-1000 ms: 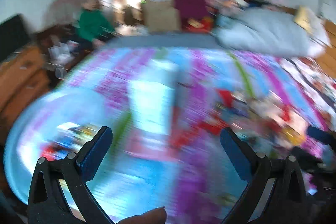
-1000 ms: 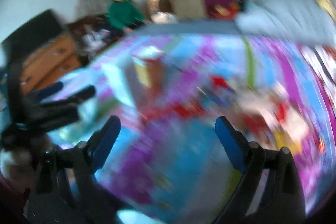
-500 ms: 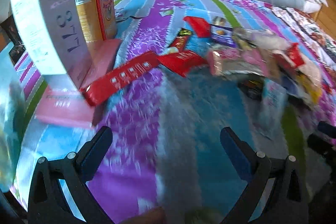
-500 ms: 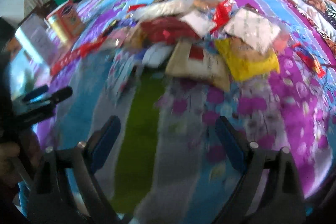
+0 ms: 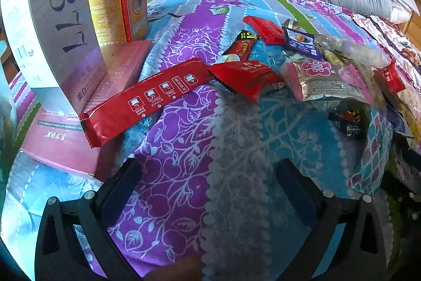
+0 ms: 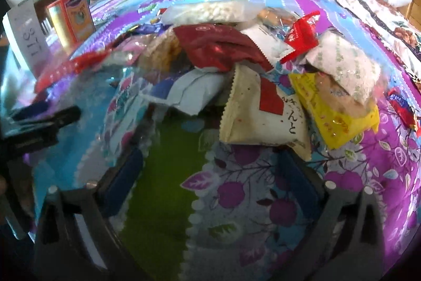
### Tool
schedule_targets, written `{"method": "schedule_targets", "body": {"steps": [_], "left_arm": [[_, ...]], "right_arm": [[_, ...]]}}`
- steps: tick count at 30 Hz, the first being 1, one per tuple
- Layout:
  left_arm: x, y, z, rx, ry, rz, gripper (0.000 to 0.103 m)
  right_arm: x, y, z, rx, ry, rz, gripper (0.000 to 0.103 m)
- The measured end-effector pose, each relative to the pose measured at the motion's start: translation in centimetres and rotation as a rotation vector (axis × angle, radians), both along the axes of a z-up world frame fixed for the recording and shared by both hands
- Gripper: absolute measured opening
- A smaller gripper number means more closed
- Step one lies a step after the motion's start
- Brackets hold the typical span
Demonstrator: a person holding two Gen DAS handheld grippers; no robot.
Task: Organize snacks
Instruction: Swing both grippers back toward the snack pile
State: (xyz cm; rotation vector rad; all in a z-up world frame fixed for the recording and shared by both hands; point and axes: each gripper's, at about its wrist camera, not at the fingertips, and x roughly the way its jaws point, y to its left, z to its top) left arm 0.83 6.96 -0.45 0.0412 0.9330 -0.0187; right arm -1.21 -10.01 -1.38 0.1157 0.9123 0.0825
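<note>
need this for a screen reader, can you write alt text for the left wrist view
An open left gripper hangs empty over a purple, blue and grey floral bedspread. Ahead, a long red snack packet leans on a flat pink box with taller boxes standing behind; more snack packets are scattered to the right.

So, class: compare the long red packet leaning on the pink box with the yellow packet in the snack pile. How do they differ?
The long red packet is narrow and stick-shaped; the yellow packet is broad and pillow-like. The red one is propped with one end up on the pink box; the yellow one lies on the bedspread. Nothing covers the red one; a pale packet lies over the yellow one. Both are sealed and unheld.
</note>
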Motion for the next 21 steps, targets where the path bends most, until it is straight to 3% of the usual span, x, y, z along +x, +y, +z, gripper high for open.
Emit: {"method": "schedule_targets", "body": {"steps": [21], "left_arm": [[0.23,0.05,-0.11,0.001,-0.005,0.0,0.103]], "right_arm": [[0.02,-0.21,-0.13,0.01,-0.01,-0.003,0.103]]}}
